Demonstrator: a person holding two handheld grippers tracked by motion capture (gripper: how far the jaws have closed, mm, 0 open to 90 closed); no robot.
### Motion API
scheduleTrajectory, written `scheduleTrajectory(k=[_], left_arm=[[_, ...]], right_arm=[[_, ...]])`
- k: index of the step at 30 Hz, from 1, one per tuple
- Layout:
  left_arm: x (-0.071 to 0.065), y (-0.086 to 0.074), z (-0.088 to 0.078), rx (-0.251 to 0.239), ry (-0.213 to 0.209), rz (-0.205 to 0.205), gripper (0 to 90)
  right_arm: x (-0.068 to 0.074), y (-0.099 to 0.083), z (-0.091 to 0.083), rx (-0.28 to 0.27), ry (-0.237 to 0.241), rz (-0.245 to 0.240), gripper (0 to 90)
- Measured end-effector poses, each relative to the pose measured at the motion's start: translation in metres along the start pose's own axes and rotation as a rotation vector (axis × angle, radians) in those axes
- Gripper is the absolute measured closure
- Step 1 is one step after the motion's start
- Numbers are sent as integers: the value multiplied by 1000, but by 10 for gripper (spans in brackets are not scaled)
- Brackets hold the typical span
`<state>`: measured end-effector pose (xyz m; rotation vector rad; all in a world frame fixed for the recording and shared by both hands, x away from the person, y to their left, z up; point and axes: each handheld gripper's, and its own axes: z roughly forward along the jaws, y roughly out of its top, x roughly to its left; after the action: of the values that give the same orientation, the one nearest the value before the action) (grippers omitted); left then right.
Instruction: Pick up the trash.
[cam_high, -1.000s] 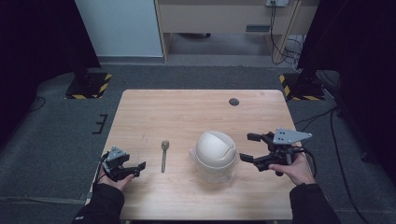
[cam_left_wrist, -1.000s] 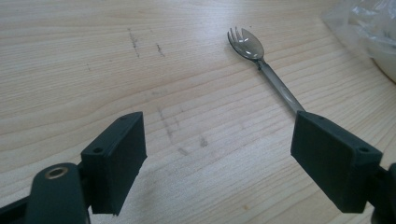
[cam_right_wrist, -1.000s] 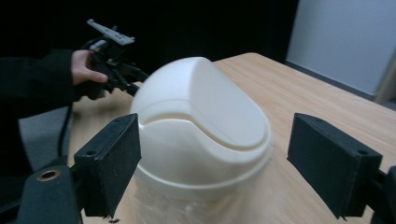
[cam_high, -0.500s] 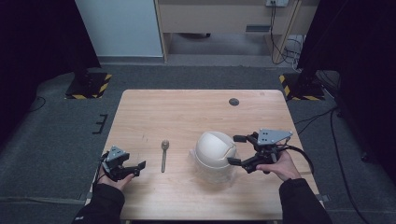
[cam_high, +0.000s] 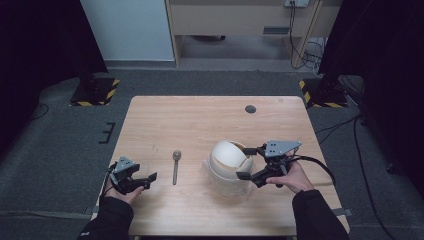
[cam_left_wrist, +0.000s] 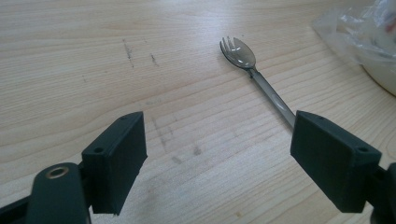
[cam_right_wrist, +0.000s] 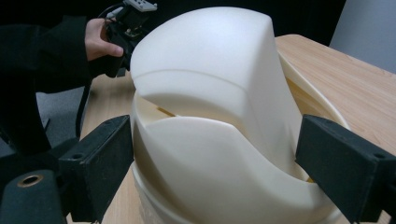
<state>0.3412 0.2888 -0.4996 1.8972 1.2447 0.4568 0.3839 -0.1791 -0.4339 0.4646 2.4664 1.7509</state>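
Wooden table (cam_high: 190, 120); right gripper (cam_high: 247, 162) spread wide around the white domed container (cam_high: 229, 161), not yet gripping; left gripper (cam_high: 145, 180) spread, spork (cam_high: 175, 165) beside container untouched.

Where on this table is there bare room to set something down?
The far half of the table is bare apart from a small dark disc. A near strip lies free between the spork and the left gripper. It is crowded near right, where the right gripper straddles the white container.
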Motion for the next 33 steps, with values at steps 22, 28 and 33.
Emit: scheduleTrajectory(k=[22, 28, 33], left_arm=[[-1, 0, 0, 0, -10, 7, 179], [-1, 1, 0, -1, -11, 8, 180], [-2, 1, 0, 0, -12, 11, 181]], right_arm=[[9, 15, -2, -104, -106, 62, 80], [7, 16, -7, -125, -159, 55, 120], [8, 13, -8, -131, -174, 56, 108]])
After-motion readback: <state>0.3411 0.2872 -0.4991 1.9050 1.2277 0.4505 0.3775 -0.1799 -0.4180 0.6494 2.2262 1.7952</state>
